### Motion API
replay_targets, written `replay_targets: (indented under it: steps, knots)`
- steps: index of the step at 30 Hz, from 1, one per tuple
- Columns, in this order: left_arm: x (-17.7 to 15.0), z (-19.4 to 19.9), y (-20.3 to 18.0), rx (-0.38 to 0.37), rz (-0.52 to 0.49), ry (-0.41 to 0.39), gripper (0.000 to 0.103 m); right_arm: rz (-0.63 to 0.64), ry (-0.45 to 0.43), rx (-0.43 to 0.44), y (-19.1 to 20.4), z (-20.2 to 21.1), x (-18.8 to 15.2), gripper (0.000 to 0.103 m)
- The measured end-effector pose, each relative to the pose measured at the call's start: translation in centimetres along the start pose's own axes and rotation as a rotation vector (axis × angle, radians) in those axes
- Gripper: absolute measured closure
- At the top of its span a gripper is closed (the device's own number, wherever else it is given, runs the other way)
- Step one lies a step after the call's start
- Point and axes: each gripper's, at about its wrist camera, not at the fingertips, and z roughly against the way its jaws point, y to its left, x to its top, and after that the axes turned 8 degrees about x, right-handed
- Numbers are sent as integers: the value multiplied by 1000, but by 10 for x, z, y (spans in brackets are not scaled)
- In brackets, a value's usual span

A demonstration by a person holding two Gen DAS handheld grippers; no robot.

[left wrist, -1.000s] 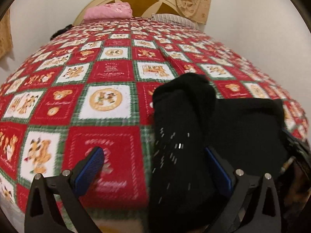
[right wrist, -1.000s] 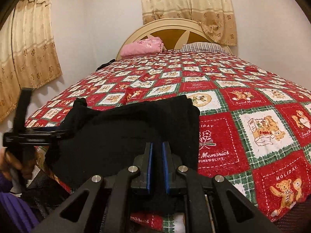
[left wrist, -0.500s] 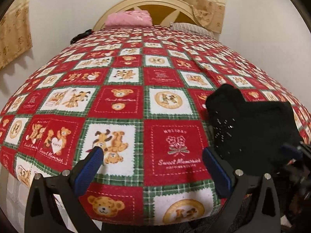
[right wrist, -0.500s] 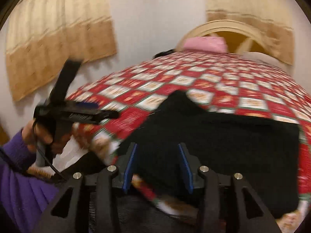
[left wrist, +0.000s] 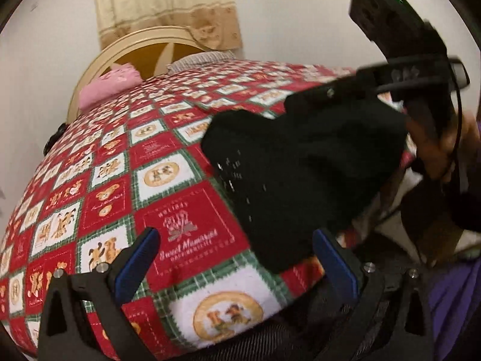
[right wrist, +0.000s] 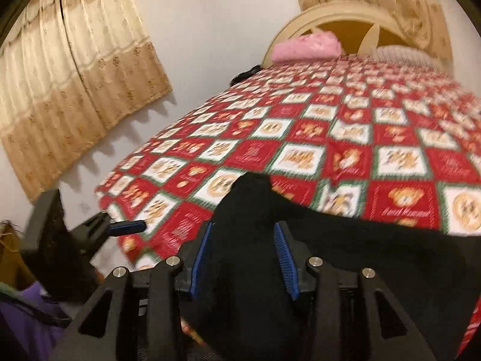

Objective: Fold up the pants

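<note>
Left wrist view: folded black fabric pants (left wrist: 300,165) are lying at the near edge of the red-and-white checked teddy-bear bedspread (left wrist: 120,180).
Left gripper (left wrist: 234,258): fingers are standing wide, holding nothing.
Right gripper (right wrist: 243,258): fingers are standing partly apart over the pants (right wrist: 300,270), not pinching them.
Headboard end: a pink cushion (right wrist: 306,46) is lying there.

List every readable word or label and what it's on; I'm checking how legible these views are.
"HOLIDAY" on a red square of the quilt, above its flower.
"Sweet Memories", in script below that flower.
The small line beneath is too blurred to read.
Words on other squares, in both views: too small or blurred.
</note>
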Motion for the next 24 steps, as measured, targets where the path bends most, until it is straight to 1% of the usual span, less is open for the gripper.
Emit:
replay_targets:
  steps: [2,4,6,8,10,14,17,19,20,21,23,24]
  knots:
    - [-7,-3,4,-3,9,25,0,17,14,46,13,0,-14,59]
    - [-11,-7,11,7,38,58,0,45,31,56,27,-1,-30,59]
    - [-13,-10,18,21,75,71,0,78,50,31,38,-1,-40,59]
    - [-11,-9,21,26,100,60,0,93,59,6,43,-1,-48,59]
    - [-10,-7,18,41,87,42,2,61,54,9,39,0,-50,59]
    - [-12,-8,2,56,-6,31,4,3,29,2,31,5,-51,59]
    - [-15,-7,-5,99,-47,9,5,-12,19,-13,28,10,-51,59]
    - [-15,-3,-14,127,-105,-26,8,-22,17,-30,25,13,-52,59]
    - [-16,-1,-22,166,-155,-57,8,-30,13,-40,23,15,-52,59]
    - [-16,-1,-26,185,-184,-76,8,-41,4,-49,21,19,-54,59]
    - [-18,2,-38,239,-265,-136,14,-58,-13,-63,18,25,-55,59]
    - [-18,2,-44,255,-300,-162,20,-71,-24,-70,15,29,-56,59]
